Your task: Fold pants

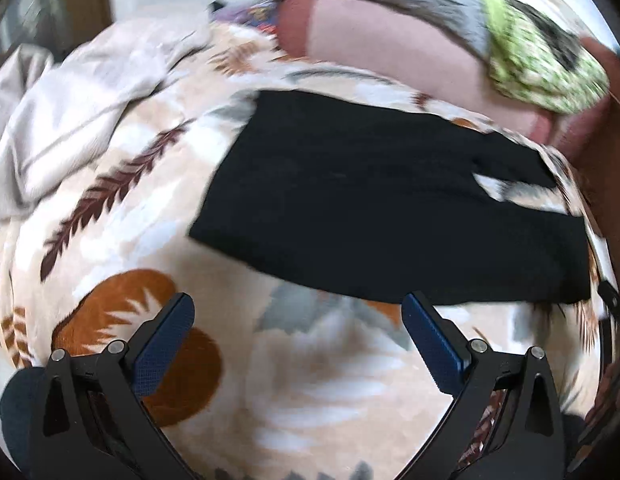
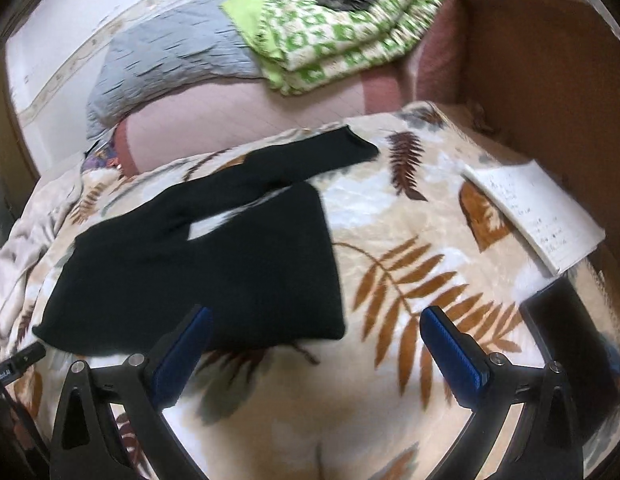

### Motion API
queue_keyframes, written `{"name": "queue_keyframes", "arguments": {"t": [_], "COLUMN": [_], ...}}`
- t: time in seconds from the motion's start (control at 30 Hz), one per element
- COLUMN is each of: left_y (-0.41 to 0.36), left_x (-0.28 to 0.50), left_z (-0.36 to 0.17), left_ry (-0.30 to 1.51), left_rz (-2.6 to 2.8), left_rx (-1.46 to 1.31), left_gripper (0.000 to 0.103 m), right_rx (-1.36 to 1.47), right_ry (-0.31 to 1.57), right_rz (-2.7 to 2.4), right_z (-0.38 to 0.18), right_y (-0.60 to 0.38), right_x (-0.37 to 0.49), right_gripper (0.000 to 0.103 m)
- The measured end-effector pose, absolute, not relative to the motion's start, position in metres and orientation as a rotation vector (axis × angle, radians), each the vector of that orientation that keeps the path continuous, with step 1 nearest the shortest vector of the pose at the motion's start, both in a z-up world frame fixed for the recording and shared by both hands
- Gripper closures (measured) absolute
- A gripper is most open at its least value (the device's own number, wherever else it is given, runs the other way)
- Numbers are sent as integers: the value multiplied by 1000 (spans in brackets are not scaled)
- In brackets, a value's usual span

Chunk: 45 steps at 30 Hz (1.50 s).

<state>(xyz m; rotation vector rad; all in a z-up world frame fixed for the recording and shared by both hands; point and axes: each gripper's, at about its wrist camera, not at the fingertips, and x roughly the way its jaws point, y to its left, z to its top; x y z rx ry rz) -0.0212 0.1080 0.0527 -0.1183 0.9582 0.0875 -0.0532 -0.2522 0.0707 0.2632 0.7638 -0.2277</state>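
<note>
Black pants (image 1: 370, 200) lie flat on a leaf-patterned blanket (image 1: 122, 216). In the right wrist view the pants (image 2: 214, 264) lie partly folded, one leg stretching to the far right and the other doubled over the body. My left gripper (image 1: 298, 320) is open and empty, hovering just short of the pants' near edge. My right gripper (image 2: 316, 332) is open and empty, its left finger (image 2: 182, 356) over the pants' near right corner.
A white notebook (image 2: 538, 216) lies on the blanket (image 2: 410, 280) at the right. A green patterned quilt (image 2: 342, 32) and grey cover (image 2: 170, 56) lie on the pink bed behind. A crumpled pale cloth (image 1: 66, 112) lies at the left. A brown wall (image 2: 550, 80) stands at the right.
</note>
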Motion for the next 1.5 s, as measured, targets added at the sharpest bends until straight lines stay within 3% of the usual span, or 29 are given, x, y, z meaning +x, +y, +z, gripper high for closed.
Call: {"name": "queue_keyframes", "arguments": {"t": [0.3, 0.37, 0.4, 0.43, 0.6, 0.67, 0.8, 0.87, 0.97, 1.03, 1.1, 1.4, 1.47, 1.5], "left_y": [134, 128, 124, 122, 119, 120, 121, 120, 123, 129, 135, 143, 138, 134], "left_x": [10, 12, 13, 16, 21, 21, 23, 23, 24, 23, 21, 14, 20, 23], "left_z": [19, 19, 19, 17, 13, 12, 13, 13, 14, 15, 18, 16, 14, 13], "left_ry": [1040, 1012, 1013, 1021, 1010, 1006, 1005, 1008, 1006, 1010, 1005, 999, 1009, 1007], "left_rz": [195, 213, 200, 190, 185, 182, 183, 180, 183, 183, 187, 227, 249, 258], "left_rx": [-270, -231, -217, -206, -171, -175, -174, -166, -173, -205, -235, -307, -276, -253], "left_gripper": [0, 0, 0, 0, 0, 0, 0, 0, 0, 0, 0, 0, 0, 0], "right_rx": [329, 345, 352, 370, 307, 284, 290, 277, 269, 290, 312, 450, 480, 489], "right_ry": [822, 854, 877, 894, 820, 814, 903, 955, 891, 842, 790, 875, 873, 866], "right_rz": [-173, -150, -135, -115, -29, 37, 188, 204, 199, 172, 108, 17, 27, 36], "right_z": [46, 38, 36, 37, 66, 70, 46, 36, 55, 67, 75, 22, 10, 8], "right_y": [-275, -274, -273, -270, -227, -203, -163, -155, -169, -188, -211, -255, -254, -255], "right_x": [-11, -2, 3, 6, 5, 8, 23, 26, 6, -6, -14, 23, 33, 35], "right_gripper": [3, 34, 78, 90, 89, 83, 55, 54, 52, 37, 29, 29, 36, 62]}}
